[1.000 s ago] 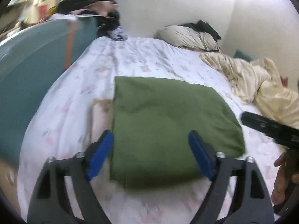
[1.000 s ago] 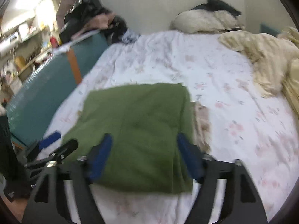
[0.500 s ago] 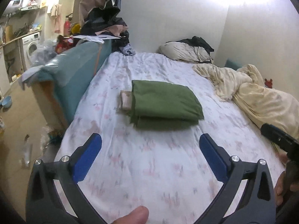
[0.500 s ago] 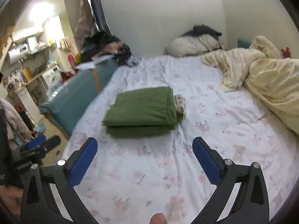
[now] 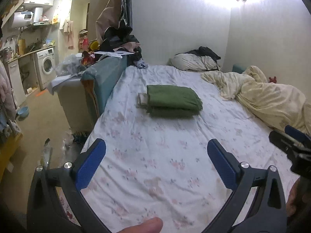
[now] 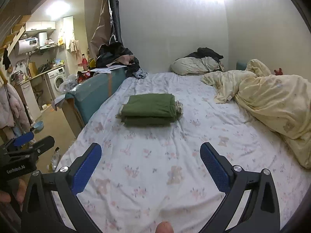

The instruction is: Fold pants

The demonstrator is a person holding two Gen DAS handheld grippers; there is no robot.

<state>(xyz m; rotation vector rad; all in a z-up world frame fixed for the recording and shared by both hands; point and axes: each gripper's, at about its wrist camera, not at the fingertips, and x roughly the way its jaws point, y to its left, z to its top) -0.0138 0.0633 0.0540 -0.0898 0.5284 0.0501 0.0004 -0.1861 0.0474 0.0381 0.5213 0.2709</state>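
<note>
Washer point(image 5: 46, 65) far left by the kitchen counter, blue basin point(image 5: 23, 111) on the floor below it. Teal sofa back point(image 5: 105, 77) runs along the bed's left edge, w/ dark clothes pile point(image 5: 120, 38) on top. Left gripper point(image 5: 156, 163) hangs over the near end of the bed, fingers point(image 5: 90, 164) spread wide, nothing btwn them, only sheet under the gap. Thumb tip point(image 5: 143, 226) shows at bottom edge of left view.

Bed point(image 5: 155, 165) has white floral sheet, wrinkled. Pants point(image 5: 173, 100), green, lie folded into a compact rectangular stack mid-bed, left of centre, flat on the sheet, well apart from both grippers. Small pale cloth bit point(image 5: 142, 99) sticks out at the stack's left side in left view; in right view similar pale bit at the stack's right side, touching it.

Right gripper point(image 6: 150, 164) also over the near end of the bed, fingers point(image 6: 214, 169) wide apart, holding nothing. Right gripper body shows at the right edge of left view; left gripper body at the left edge of right view.

Pillow point(image 5: 194, 63) at the head by the wall, dark garment on it. Cream duvet point(image 5: 268, 99) bunched along the bed's right side, near pants but not touching. Small red toy point(image 5: 273, 79) behind the duvet.
</note>
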